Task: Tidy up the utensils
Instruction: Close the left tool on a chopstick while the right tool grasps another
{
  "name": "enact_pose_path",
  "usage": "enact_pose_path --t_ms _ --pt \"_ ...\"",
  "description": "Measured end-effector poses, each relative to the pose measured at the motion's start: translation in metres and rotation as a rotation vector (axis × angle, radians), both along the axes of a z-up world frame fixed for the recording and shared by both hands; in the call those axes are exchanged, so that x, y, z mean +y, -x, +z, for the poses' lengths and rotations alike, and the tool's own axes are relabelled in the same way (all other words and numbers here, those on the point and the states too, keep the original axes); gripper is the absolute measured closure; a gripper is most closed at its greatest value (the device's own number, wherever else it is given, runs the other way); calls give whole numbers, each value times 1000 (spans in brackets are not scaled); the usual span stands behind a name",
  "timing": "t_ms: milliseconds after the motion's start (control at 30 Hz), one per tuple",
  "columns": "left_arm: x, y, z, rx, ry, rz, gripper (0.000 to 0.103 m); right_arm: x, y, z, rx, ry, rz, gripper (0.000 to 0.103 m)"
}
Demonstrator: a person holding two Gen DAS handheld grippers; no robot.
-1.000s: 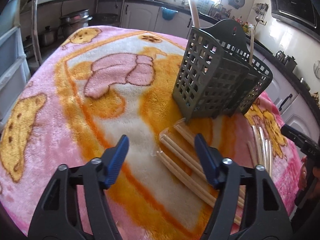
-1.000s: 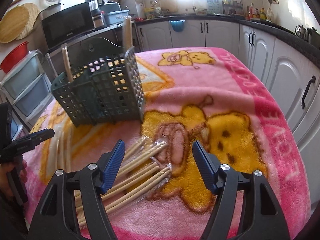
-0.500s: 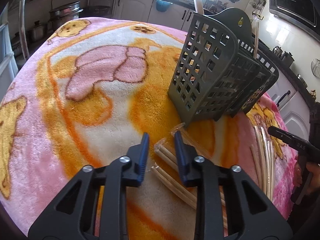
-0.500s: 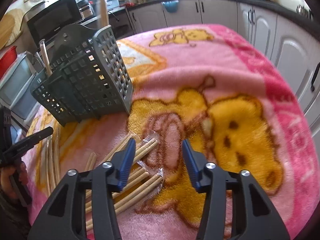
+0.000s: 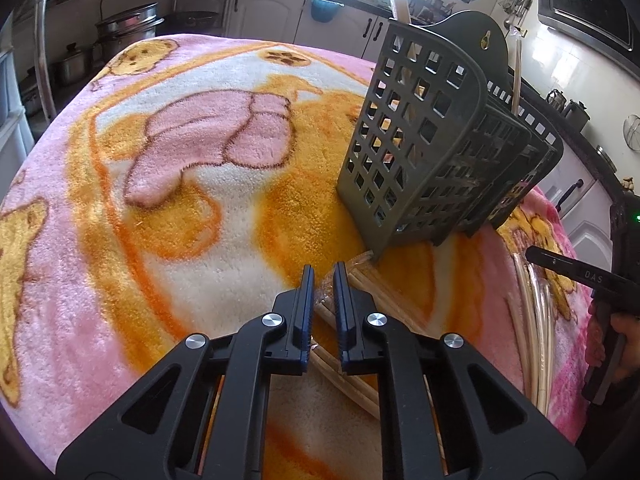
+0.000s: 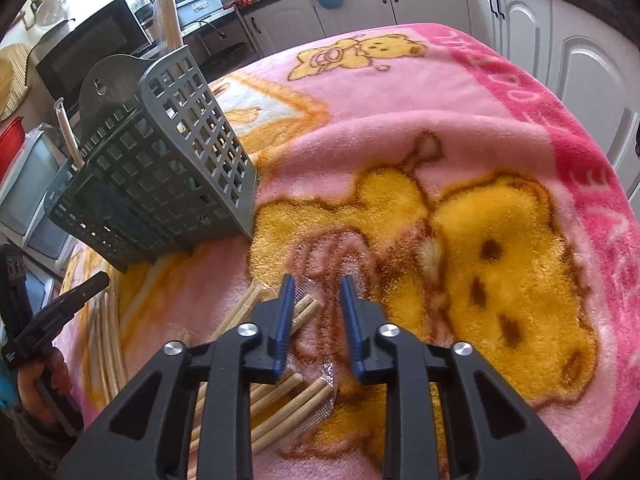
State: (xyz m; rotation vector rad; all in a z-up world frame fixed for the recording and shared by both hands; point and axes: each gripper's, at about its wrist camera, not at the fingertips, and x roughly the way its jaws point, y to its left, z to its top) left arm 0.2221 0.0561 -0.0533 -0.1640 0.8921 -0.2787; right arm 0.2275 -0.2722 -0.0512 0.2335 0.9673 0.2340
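Left hand-held gripper [image 5: 323, 276] clamps wrapped chopsticks [image 5: 352, 288] – right hand-held gripper [image 6: 316, 292] slightly apart

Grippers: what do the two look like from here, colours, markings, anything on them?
The left gripper and right gripper match: black angular plastic frames with triangular cut-outs, silver round pivot bolts, and dark blue ribbed fingers. From the left wrist view, the right unit's black handle shows "DAS" lettering and a green light. No cables show.
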Motion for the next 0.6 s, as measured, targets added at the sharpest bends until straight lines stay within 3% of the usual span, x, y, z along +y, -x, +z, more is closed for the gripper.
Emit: enact_pose_path --t_ms 33,167,367,600 --pt "0 -1 0 -1 -1 1 97 1 1 0 -4 0 7 91" --pt "0 -1 1 -7 3 8 98 5 2 2 -25 9 17 101" --pt "5 8 16 -54 29 22 99 4 12 17 -78 -32 27 102" --pt "8 22 49 -139 66 26 99 11 29 54 -182 -74 74 102"
